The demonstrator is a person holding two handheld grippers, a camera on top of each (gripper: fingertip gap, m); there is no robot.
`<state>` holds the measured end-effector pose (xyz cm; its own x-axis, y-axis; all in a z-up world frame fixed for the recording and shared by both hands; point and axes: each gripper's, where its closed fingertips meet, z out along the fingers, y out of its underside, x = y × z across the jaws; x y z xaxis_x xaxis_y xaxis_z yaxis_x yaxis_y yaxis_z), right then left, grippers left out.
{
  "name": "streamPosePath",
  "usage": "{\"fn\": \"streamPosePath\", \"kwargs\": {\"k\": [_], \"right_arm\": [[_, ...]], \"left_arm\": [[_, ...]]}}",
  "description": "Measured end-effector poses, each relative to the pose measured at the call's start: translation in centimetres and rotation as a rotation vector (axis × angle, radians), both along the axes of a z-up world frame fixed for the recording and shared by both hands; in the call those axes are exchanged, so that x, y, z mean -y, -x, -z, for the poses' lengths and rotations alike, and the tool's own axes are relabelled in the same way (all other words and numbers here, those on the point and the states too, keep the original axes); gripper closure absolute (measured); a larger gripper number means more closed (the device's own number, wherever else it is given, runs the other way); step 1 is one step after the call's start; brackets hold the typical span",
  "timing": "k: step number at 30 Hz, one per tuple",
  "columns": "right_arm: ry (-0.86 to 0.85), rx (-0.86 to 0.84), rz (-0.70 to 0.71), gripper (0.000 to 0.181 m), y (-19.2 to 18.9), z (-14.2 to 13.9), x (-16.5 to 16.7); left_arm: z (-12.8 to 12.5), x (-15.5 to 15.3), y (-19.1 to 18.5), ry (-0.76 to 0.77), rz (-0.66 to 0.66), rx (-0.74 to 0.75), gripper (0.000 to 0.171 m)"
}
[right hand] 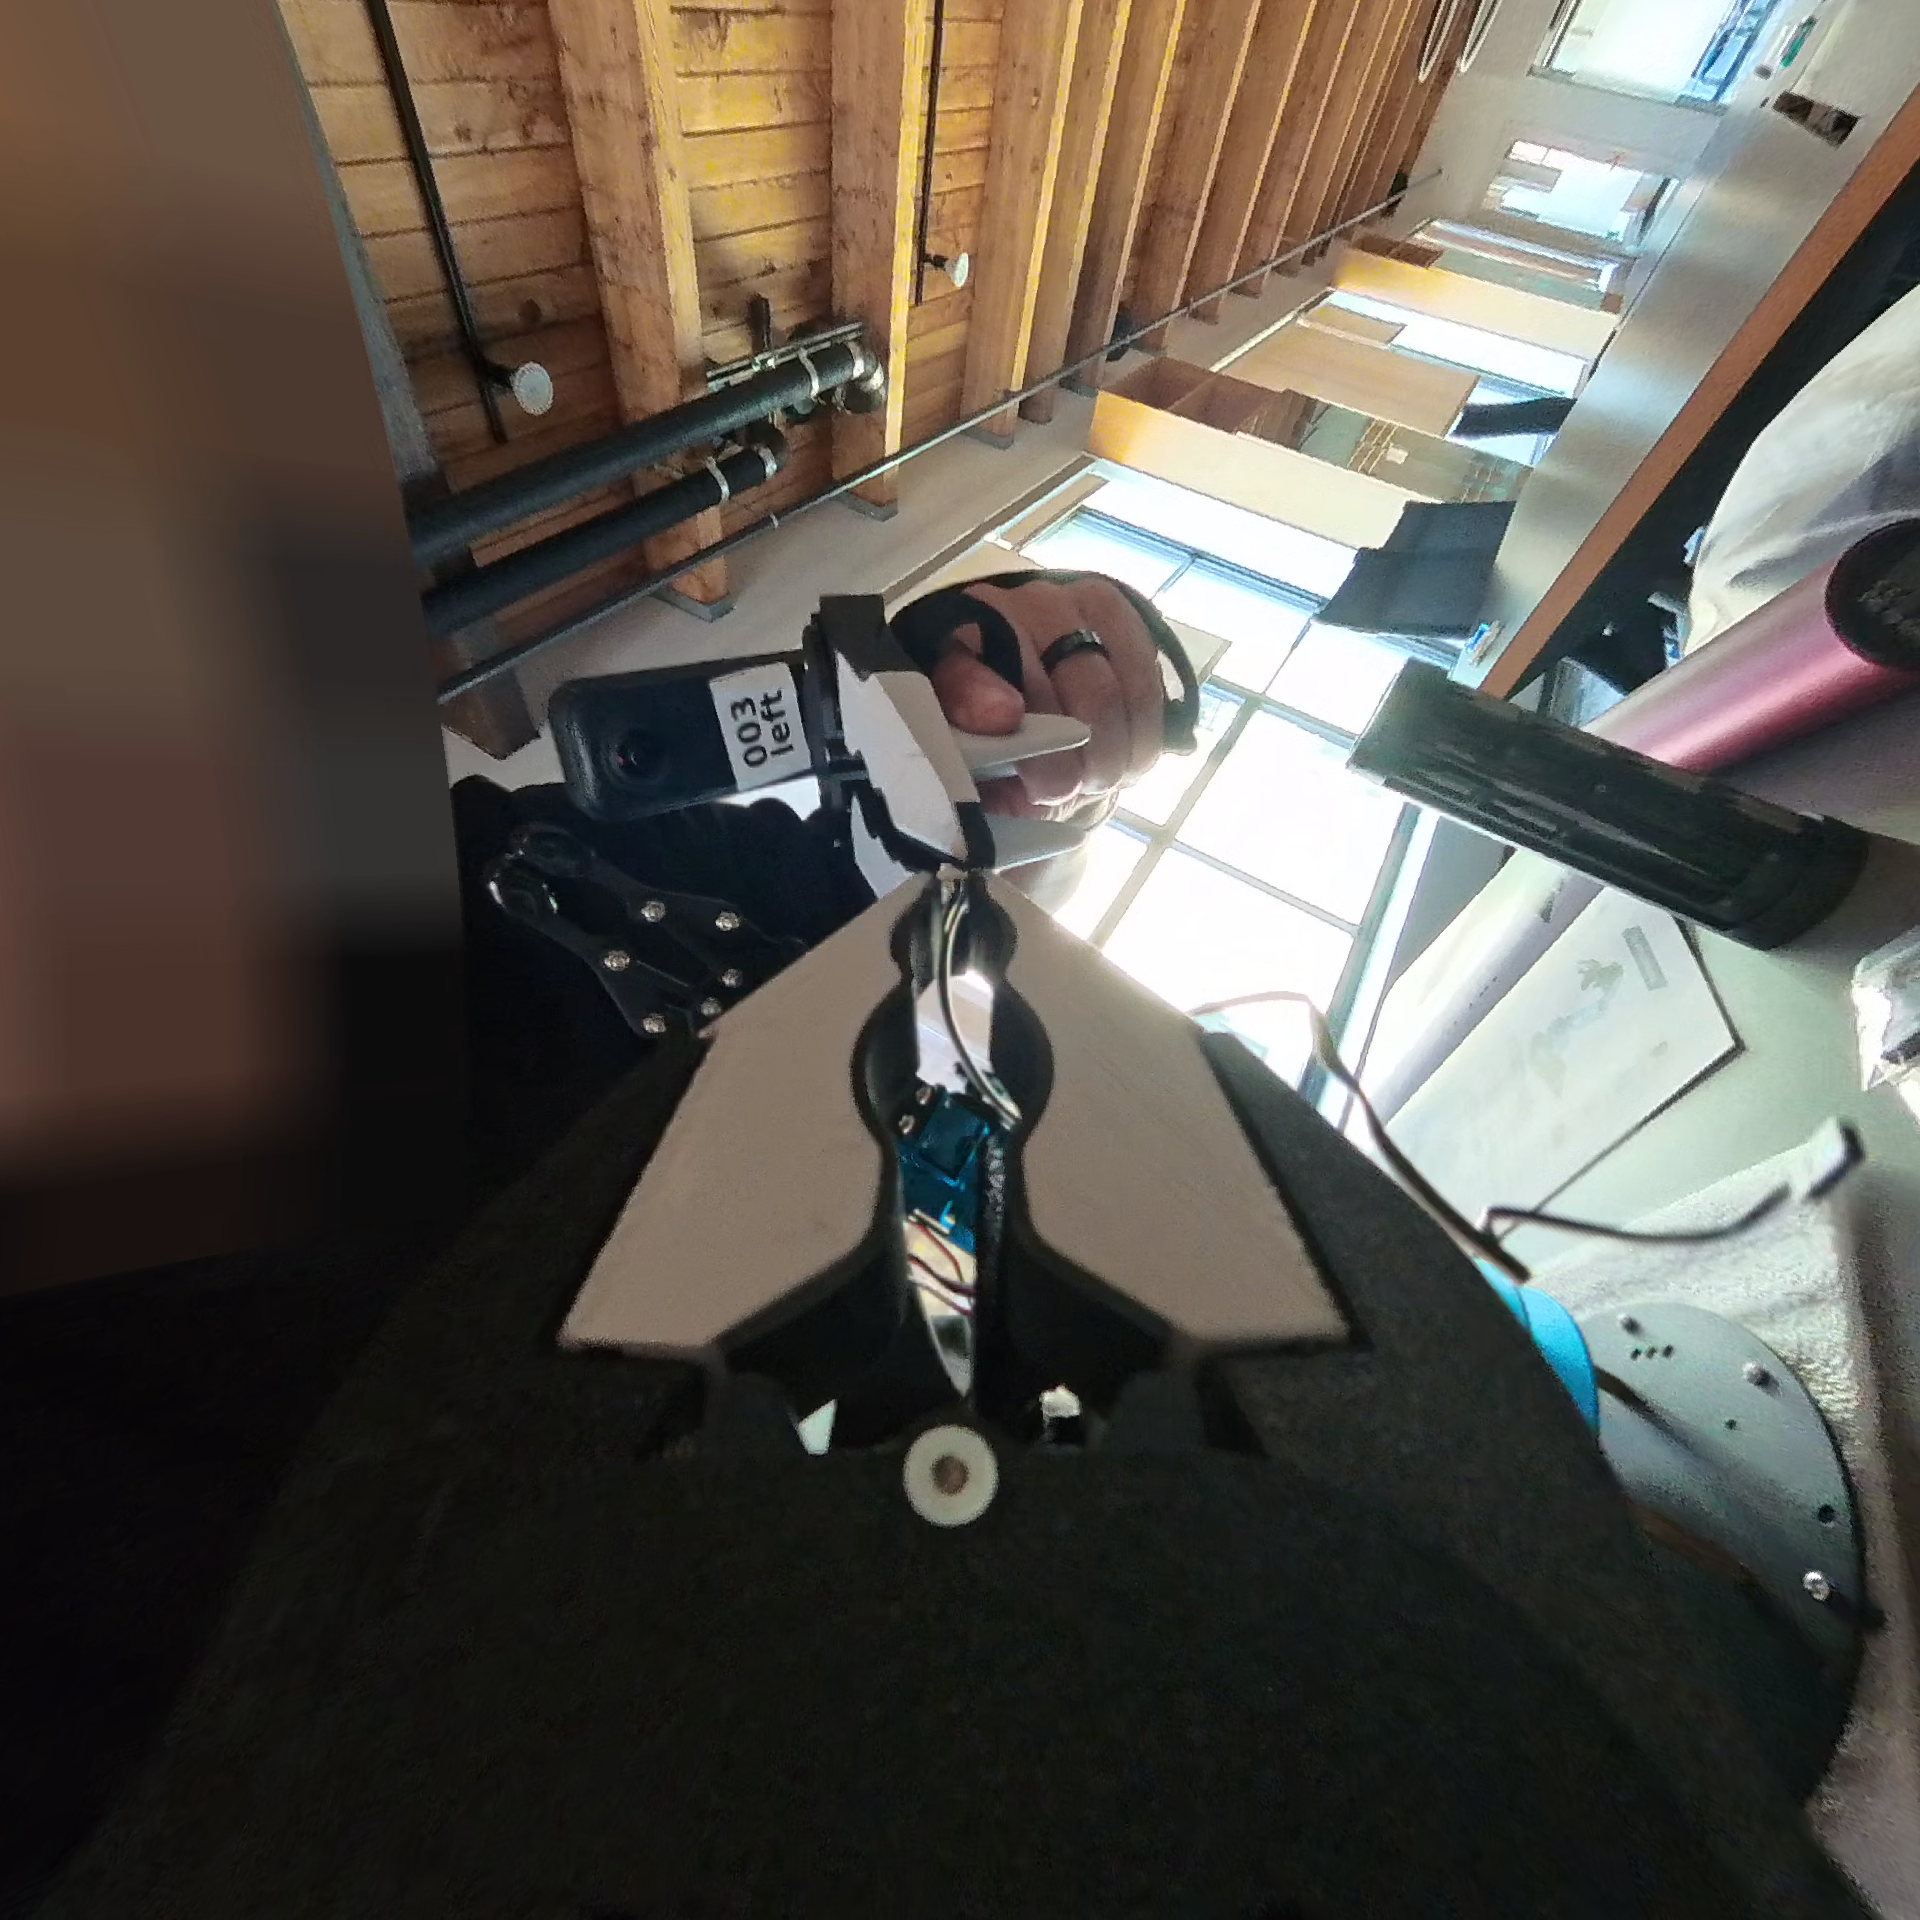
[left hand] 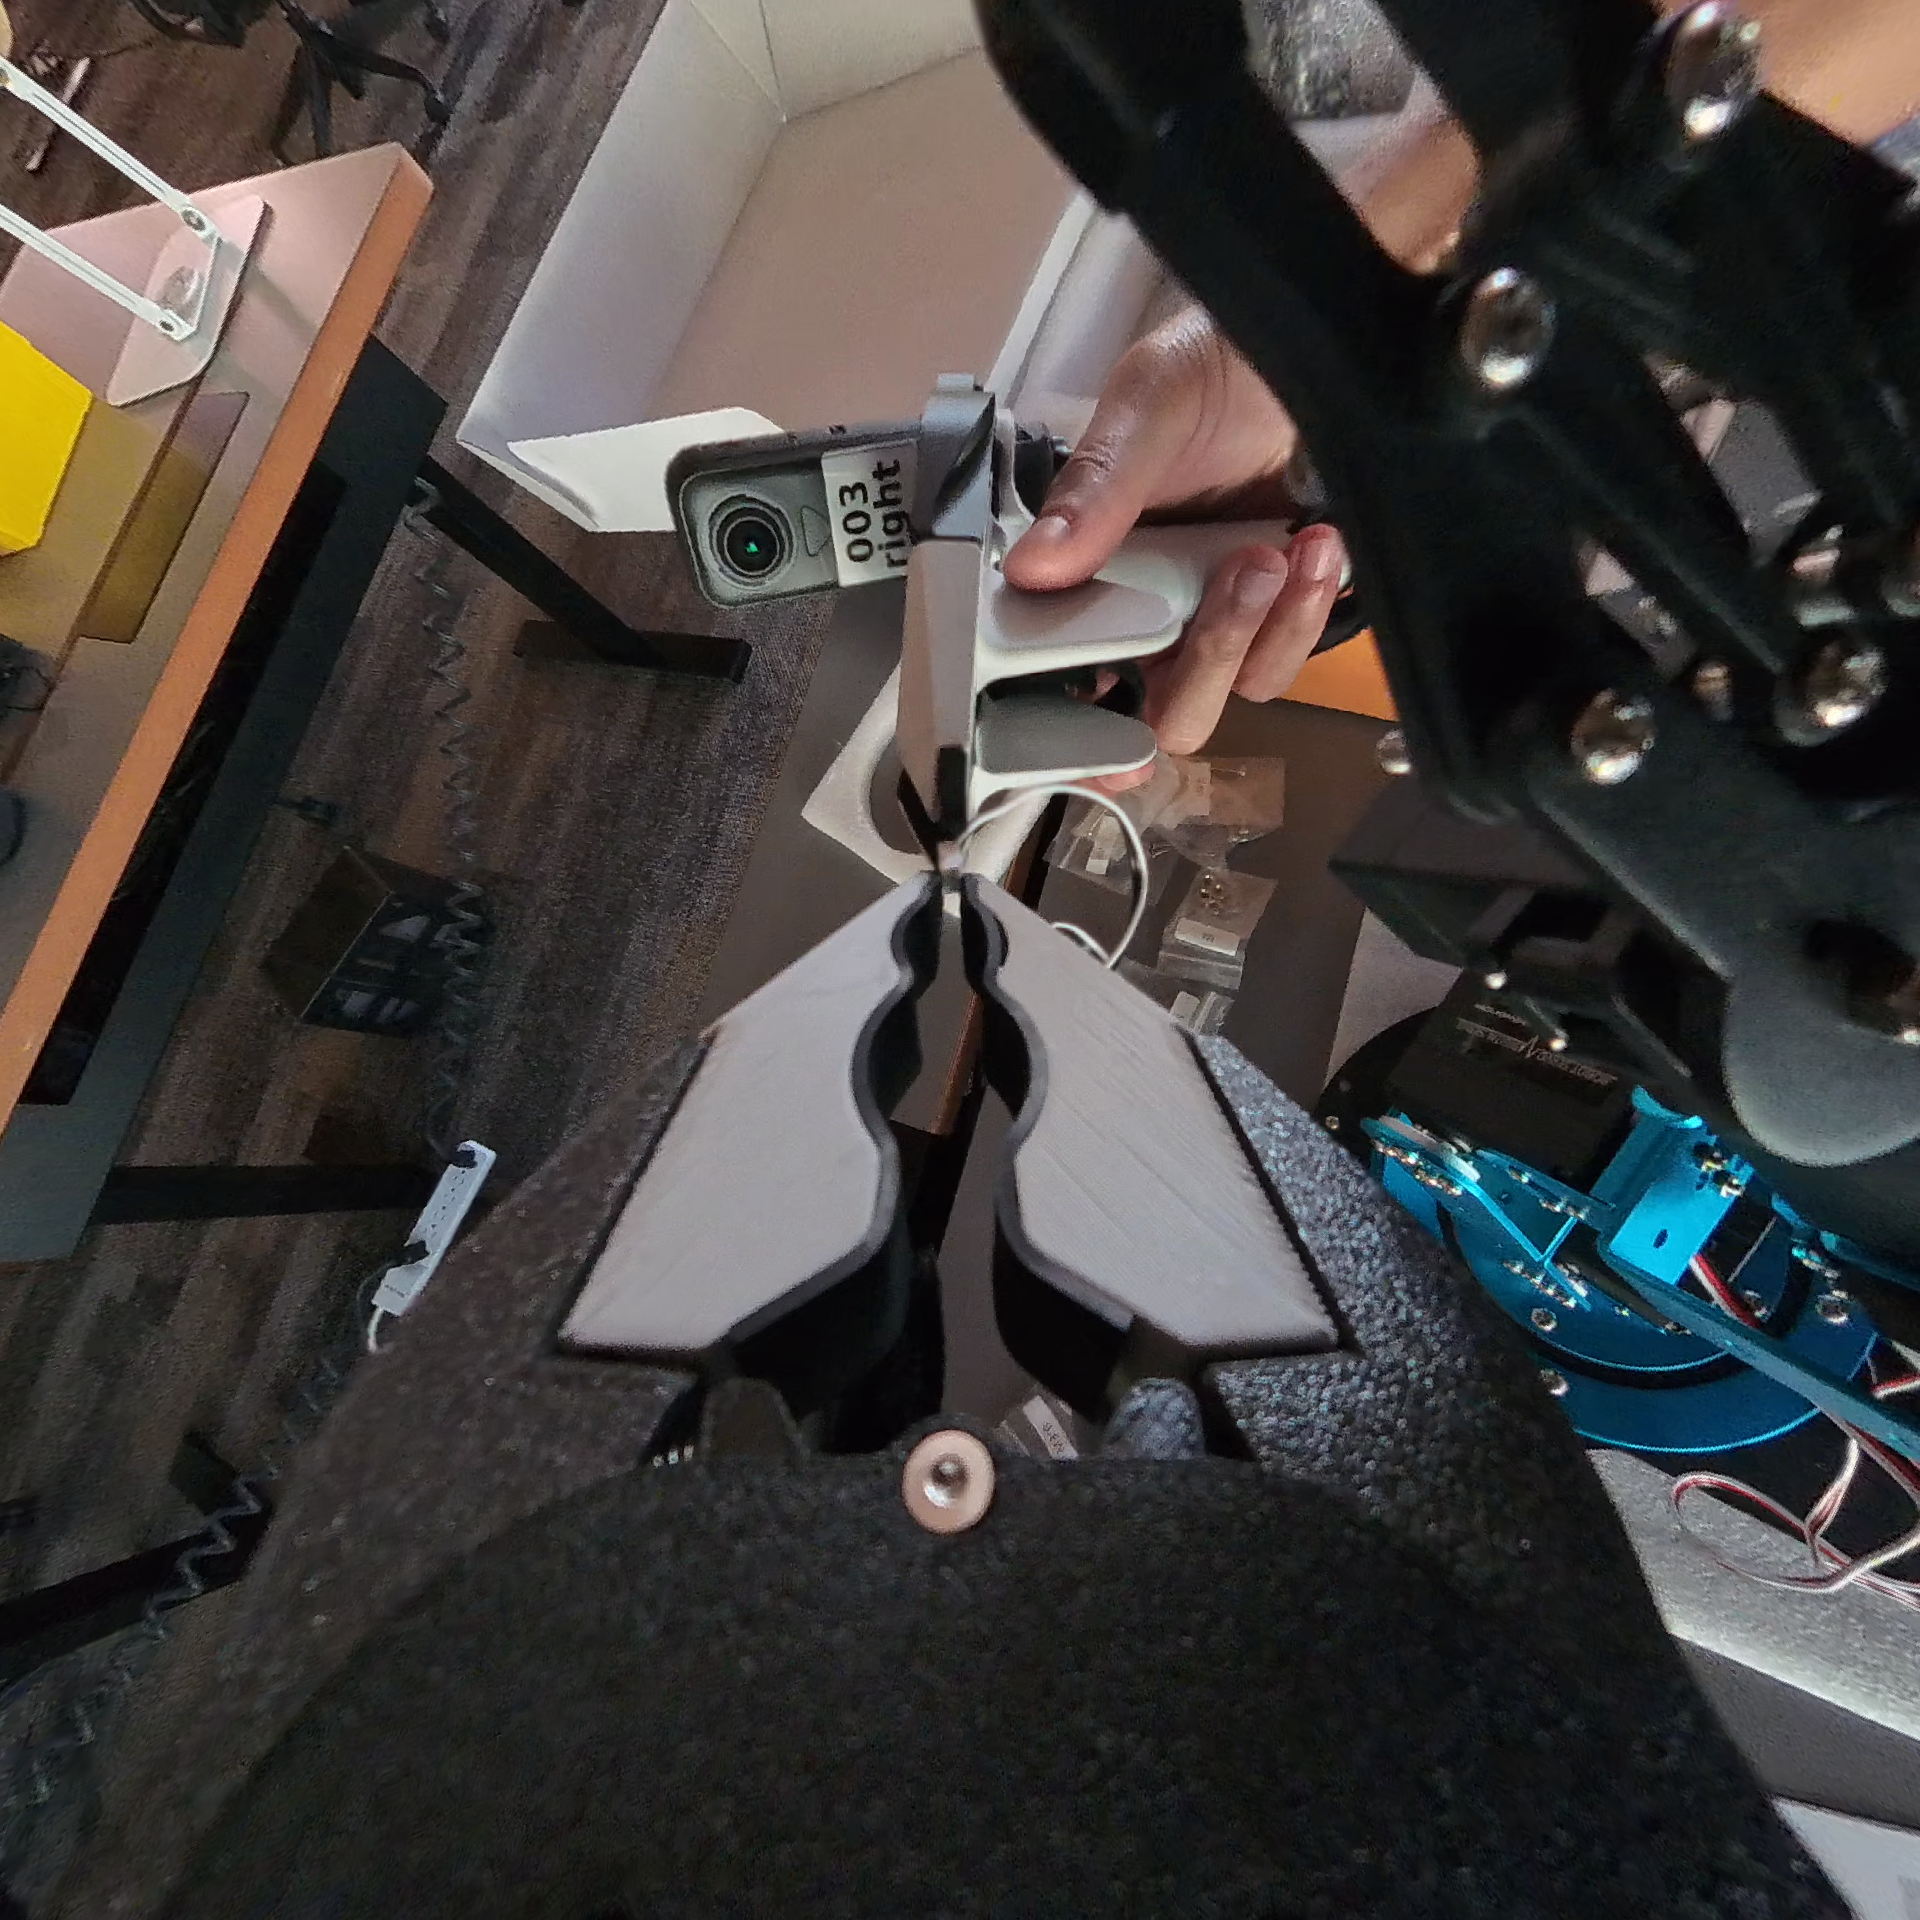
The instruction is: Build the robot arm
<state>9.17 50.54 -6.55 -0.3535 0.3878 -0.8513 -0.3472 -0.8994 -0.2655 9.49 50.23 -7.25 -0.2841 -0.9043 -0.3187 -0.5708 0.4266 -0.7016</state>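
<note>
My left gripper [left hand: 948, 885] is shut, its tips pinching a thin wire [left hand: 1138, 883] that loops off to the right. The right gripper [left hand: 935, 821], held by a hand, faces it tip to tip. In the right wrist view my right gripper [right hand: 958, 883] is shut at the same spot. Black and white wires [right hand: 951, 997] run from its tips down the gap to a blue servo part [right hand: 940, 1153]. The left gripper [right hand: 971, 847] meets it from above. A blue metal robot arm base [left hand: 1621, 1278] lies at the right, and a black bolted arm linkage [left hand: 1558, 520] looms overhead.
A wood-edged desk [left hand: 208, 623] with a yellow box [left hand: 31, 436] stands at the left. Clear bags of small parts [left hand: 1205, 904] lie beyond the tips. A black cylinder [right hand: 1610, 821], a pink tube [right hand: 1766, 665], a loose cable with a white plug [right hand: 1829, 1153] and a round grey plate [right hand: 1714, 1455] are at the right. Only a small space, under 4 cm, lies between the two pairs of fingers.
</note>
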Motion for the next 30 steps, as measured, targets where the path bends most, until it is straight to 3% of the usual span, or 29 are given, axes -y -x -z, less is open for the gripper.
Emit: {"fn": "streamPosePath", "kwargs": {"k": [3,10,14,17,20,23,26,30], "right_arm": [[-0.010,0.011,-0.021,0.171,0.3,0.1,0.2],[0.003,-0.003,-0.018,0.176,0.2,0.5,0.0],[-0.007,0.026,-0.016,0.177,0.3,0.7,0.4],[-0.031,0.132,-0.024,0.177,0.4,1.8,0.7],[-0.077,0.328,-0.079,0.177,0.3,4.0,1.6],[-0.067,0.424,-0.281,0.176,0.8,5.4,4.6],[0.020,0.389,-0.508,0.176,1.6,5.9,7.4],[0.150,0.242,-0.696,0.176,3.1,5.4,9.1]], "left_arm": [[0.1,0.1,-0.2,0.000,0.002,0.001,0.169],[0.4,-0.1,-0.3,-0.005,-0.008,-0.008,0.169],[0.6,0.3,-0.1,0.066,-0.032,-0.025,0.168],[1.5,0.0,0.7,0.173,-0.113,-0.073,0.148],[2.7,0.2,2.7,0.468,-0.232,-0.154,0.144],[3.6,3.0,5.1,1.024,-0.343,-0.319,0.142],[3.0,5.7,6.8,1.482,-0.384,-0.457,0.135],[3.2,8.0,8.3,1.788,-0.453,-0.663,0.126]]}}
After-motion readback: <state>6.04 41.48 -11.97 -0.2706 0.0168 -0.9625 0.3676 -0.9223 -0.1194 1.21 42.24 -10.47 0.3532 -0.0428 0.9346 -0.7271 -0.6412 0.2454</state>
